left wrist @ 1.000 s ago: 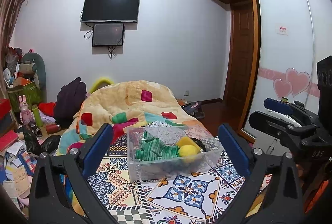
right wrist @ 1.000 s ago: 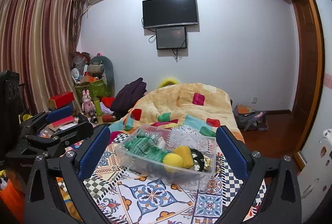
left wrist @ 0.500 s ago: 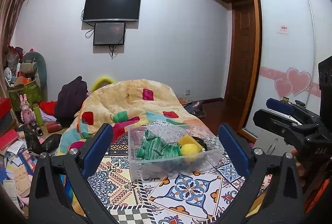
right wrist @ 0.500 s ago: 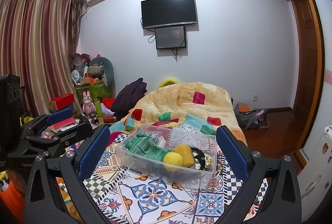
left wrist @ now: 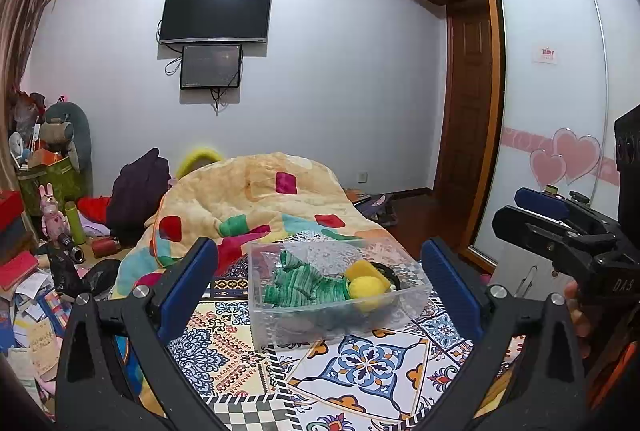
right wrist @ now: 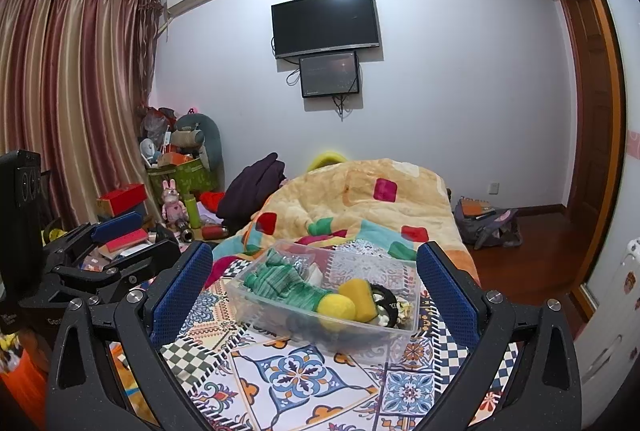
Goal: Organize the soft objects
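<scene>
A clear plastic bin point(left wrist: 280, 323) point(right wrist: 400, 335) stands on the patterned bed cover. In it lie a green striped cloth point(left wrist: 304, 285) point(right wrist: 280, 281), a yellow ball point(left wrist: 366, 289) point(right wrist: 336, 307), a yellow sponge point(left wrist: 360, 269) point(right wrist: 358, 293) and a black ring-shaped thing point(right wrist: 386, 305). My left gripper point(left wrist: 320, 287) is open and empty, held back from the bin. My right gripper point(right wrist: 312, 291) is open and empty too, held back on the bin's right side. Each gripper shows at the edge of the other's view point(left wrist: 560, 227) point(right wrist: 116, 251).
A folded orange patchwork quilt point(left wrist: 256, 199) lies behind the bin. Clutter of boxes, toys and bottles point(right wrist: 168, 191) fills the left floor. A wardrobe with sliding doors point(left wrist: 560, 91) and a bag point(right wrist: 486, 223) stand to the right.
Both views have shifted only slightly; the grippers drift a little and stay open. The bin and its contents have not moved.
</scene>
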